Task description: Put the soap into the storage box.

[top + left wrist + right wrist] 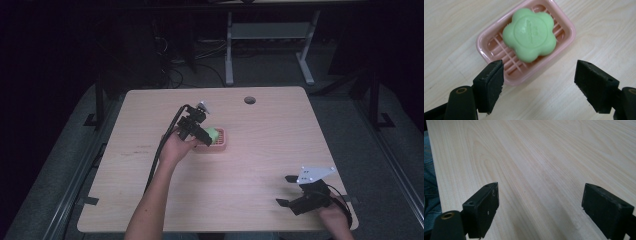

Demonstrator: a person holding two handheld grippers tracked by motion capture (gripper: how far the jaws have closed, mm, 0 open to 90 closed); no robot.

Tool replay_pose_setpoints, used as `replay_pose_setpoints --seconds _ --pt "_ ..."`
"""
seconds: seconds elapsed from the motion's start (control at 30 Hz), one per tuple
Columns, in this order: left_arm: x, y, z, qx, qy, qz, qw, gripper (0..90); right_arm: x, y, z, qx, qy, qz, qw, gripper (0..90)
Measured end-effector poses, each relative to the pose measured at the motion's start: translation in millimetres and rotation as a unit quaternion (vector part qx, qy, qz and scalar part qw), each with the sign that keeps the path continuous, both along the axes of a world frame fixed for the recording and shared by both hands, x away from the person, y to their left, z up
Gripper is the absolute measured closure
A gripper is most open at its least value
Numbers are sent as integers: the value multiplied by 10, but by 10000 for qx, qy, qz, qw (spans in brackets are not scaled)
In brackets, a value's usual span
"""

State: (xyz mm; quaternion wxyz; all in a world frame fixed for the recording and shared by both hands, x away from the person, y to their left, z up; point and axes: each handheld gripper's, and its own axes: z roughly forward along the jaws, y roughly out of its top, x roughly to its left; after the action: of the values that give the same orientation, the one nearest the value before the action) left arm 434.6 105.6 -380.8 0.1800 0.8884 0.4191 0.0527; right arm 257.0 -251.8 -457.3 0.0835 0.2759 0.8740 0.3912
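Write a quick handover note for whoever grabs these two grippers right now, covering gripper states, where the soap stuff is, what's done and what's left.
Left gripper: open, holding nothing, poised just above the pink soap dish.
Right gripper: open, empty, over bare table at the near right edge.
Green flower-shaped soap lies in the dish, mid-table.
Done: soap sits in the dish.
Left: likely either lifting the soap or drawing the left gripper back; which one can't be told.
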Motion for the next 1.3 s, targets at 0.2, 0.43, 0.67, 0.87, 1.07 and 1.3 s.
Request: replay_pose_setpoints --seconds 0.2,0.43,0.67,0.87,1.07,1.3 --pt "-71 69 50 -80 -88 -41 9999 238 5 -9 -6 -19 0 -19 10000 138" --pt "-155 101 78 -139 -130 -92 9998 237 4 -8 -6 -28 -22 -14 10000 138" --pt "-277 112 95 -72 -175 -227 9996 237 3 -17 -7 -21 -19 -22 10000 138" --pt "-398 174 80 -48 -206 -308 9993 238 1 -9 -13 -27 -13 -21 10000 138" --pt "-512 271 58 -86 -204 -334 9992 238 1 -10 -16 -58 -4 -30 10000 138" --pt "-628 392 8 -91 -162 -327 9993 238 7 -12 -26 -93 -2 -29 10000 138"
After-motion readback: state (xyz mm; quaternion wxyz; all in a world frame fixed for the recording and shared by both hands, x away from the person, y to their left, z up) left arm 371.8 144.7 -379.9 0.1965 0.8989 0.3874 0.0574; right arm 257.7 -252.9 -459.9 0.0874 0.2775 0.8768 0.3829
